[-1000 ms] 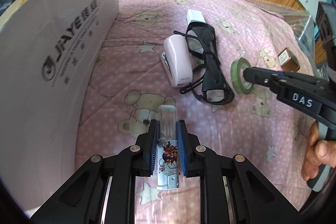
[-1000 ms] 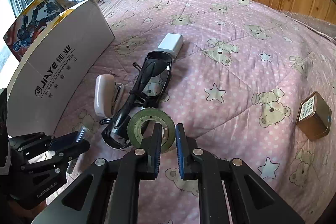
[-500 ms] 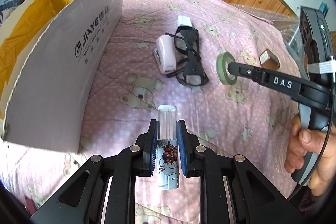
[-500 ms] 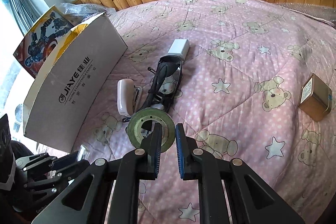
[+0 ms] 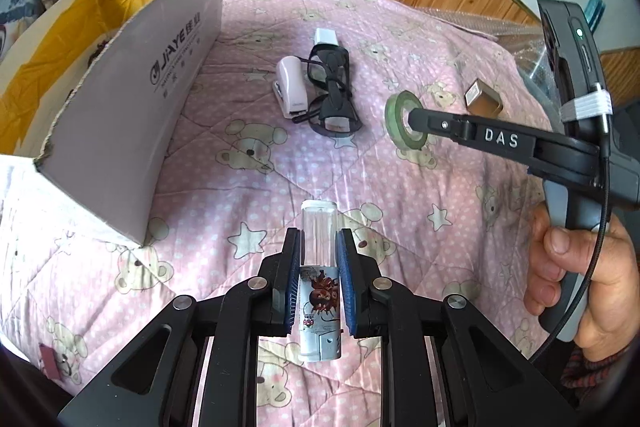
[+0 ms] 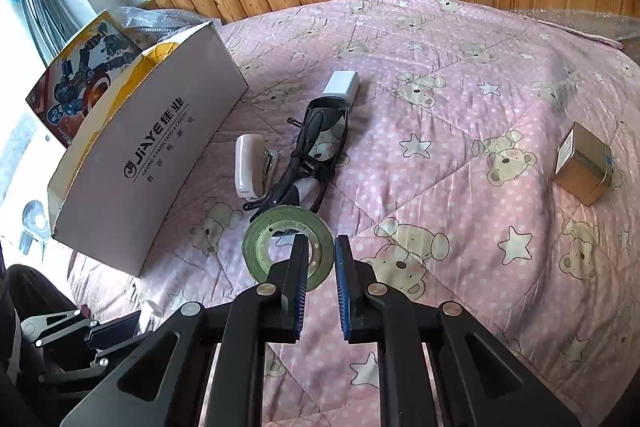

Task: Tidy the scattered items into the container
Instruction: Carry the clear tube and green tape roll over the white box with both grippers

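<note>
Cardboard box, open-topped, now shows more of its yellow inside at left than a second ago; left gripper stays clamped on the clear tube, raised higher off the pink quilt; right gripper stays clamped on the green tape roll, lifted beside the glasses

Bedspread: underlies every loose item; wood panelling runs behind it.
Carton: stands on the bedspread at the left, its open top upward; a printed box leans behind it.
Stapler: just right of the carton, beside the glasses.
Adapter: at the far end of the glasses, touching or nearly so.
Tape roll: nearer than the glasses — raised, gripped at its rim by the right gripper.
Small tin: well apart, far right.
Tube: clamped in the left gripper — above the bedspread, right of the carton's near corner.
</note>
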Demonstrator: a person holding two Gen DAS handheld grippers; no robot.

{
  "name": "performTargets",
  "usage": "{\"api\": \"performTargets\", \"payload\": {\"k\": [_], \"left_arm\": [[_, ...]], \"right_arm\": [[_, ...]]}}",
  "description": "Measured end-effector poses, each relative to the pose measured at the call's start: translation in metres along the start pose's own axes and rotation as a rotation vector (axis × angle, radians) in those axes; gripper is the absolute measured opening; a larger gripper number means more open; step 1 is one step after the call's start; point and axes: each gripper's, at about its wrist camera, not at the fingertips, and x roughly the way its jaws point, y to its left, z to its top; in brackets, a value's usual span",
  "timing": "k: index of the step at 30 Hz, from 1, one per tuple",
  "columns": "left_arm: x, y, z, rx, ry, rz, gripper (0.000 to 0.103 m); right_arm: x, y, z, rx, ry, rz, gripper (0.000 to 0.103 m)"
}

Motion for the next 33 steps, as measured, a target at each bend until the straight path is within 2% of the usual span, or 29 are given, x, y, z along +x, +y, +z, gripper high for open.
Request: {"api": "performTargets", "payload": {"k": [3, 13, 22, 27, 33], "left_arm": [[-0.010, 0.004, 0.001, -0.018, -0.027, -0.016, 0.018], [-0.036, 0.009, 0.005, -0.051, -0.099, -0.098, 0.018], [-0.053, 0.021, 0.009, -0.071, -0.131, -0.156, 0.018], [-0.065, 0.034, 0.018, -0.095, -0.161, -0.172, 0.018], [-0.081, 0.051, 0.029, -0.115, -0.194, -0.180, 0.019]], "right_arm": [[-0.009, 0.008, -0.006, -0.013, -0.014, -0.001, 0.014], [-0.054, 0.036, -0.039, -0.062, -0.097, -0.085, 0.014], [-0.078, 0.066, -0.063, -0.040, -0.112, -0.049, 0.014], [-0.089, 0.094, -0.062, -0.081, -0.126, -0.044, 0.014], [-0.101, 0.122, -0.041, -0.132, -0.161, -0.032, 0.014]]}}
